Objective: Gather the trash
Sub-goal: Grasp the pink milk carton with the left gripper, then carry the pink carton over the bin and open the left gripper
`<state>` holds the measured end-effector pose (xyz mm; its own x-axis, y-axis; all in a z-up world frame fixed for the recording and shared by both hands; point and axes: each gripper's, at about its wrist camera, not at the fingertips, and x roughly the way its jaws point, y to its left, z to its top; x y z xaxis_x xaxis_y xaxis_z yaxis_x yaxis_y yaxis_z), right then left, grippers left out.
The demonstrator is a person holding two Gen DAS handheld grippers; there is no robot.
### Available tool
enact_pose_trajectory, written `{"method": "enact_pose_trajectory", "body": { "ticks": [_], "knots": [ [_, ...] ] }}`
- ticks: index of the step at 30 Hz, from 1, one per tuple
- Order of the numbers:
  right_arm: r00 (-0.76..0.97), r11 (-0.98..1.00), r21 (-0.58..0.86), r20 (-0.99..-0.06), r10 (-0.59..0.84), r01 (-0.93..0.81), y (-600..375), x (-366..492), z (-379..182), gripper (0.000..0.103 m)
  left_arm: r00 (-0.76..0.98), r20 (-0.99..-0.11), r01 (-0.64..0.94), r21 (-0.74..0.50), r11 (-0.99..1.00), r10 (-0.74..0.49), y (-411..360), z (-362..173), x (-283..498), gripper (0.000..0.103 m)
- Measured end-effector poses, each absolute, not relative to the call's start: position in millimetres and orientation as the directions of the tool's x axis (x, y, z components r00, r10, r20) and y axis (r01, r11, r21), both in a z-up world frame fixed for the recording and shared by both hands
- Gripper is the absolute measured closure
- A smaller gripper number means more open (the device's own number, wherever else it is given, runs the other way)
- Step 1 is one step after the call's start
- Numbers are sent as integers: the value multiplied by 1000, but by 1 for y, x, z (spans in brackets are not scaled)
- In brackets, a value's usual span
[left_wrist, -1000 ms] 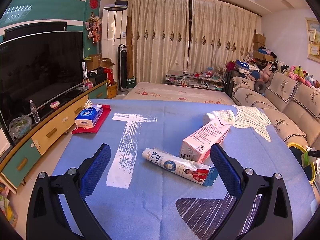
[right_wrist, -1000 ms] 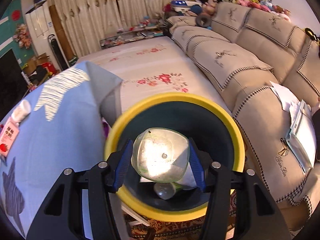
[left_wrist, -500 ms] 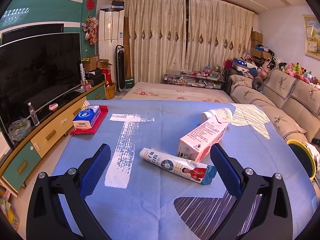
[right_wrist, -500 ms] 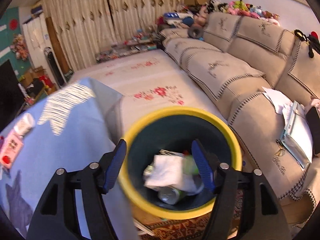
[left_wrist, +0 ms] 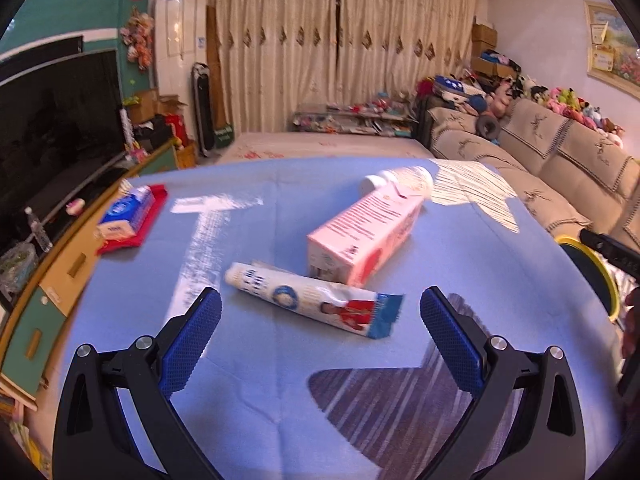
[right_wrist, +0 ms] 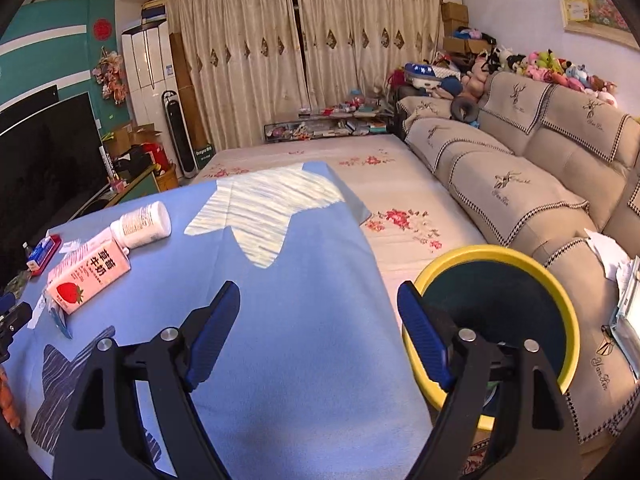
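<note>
On the blue-clothed table [left_wrist: 256, 380] three pieces of trash lie close together in the middle of the left wrist view: a crumpled white wrapper [left_wrist: 316, 304] with a blue end and a printed figure, lying flat; a pink strawberry-milk carton [left_wrist: 360, 236] on its side, touching the wrapper's far edge; and a white bottle [left_wrist: 400, 178] on its side at the carton's far end. In the right wrist view the carton [right_wrist: 88, 276] and bottle [right_wrist: 142, 222] sit at the left of the frame. The bin [right_wrist: 560, 280], dark inside with a yellow rim, stands off the table's right edge, at the lower right of that view beside the sofa [right_wrist: 520, 184]; its rim [left_wrist: 600, 272] also shows at the right edge of the left view. The left gripper [left_wrist: 320, 316] tilts down over the table, jaws wide apart and empty, the wrapper lying just beyond and between the blue pads. The right gripper [right_wrist: 320, 320] angles down across the table's edge, one finger [right_wrist: 212, 332] over the cloth and the other over the bin; its jaws have just been opening and hold nothing.
</note>
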<state>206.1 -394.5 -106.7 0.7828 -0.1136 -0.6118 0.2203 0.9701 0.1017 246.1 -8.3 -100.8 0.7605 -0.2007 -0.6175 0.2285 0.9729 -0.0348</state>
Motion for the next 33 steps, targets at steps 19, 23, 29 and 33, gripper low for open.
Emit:
{"method": "enact_pose_trajectory", "body": {
  "ticks": [19, 23, 29, 33],
  "knots": [
    [768, 967, 160, -638, -50, 196, -392, 210, -114, 25, 558, -816, 453, 145, 880, -153, -92, -109, 368, 24],
    [767, 966, 172, -641, -38, 191, -392, 209, -115, 25, 521, -843, 481, 159, 862, -135, -99, -116, 379, 36],
    [765, 965, 183, -644, -26, 187, -393, 210, -115, 25, 462, -872, 530, 127, 838, -160, -106, -124, 386, 55],
    [768, 961, 193, -640, -29, 197, -394, 209, -115, 25, 443, -879, 543, 104, 833, -179, -110, -126, 381, 62]
  ]
}}
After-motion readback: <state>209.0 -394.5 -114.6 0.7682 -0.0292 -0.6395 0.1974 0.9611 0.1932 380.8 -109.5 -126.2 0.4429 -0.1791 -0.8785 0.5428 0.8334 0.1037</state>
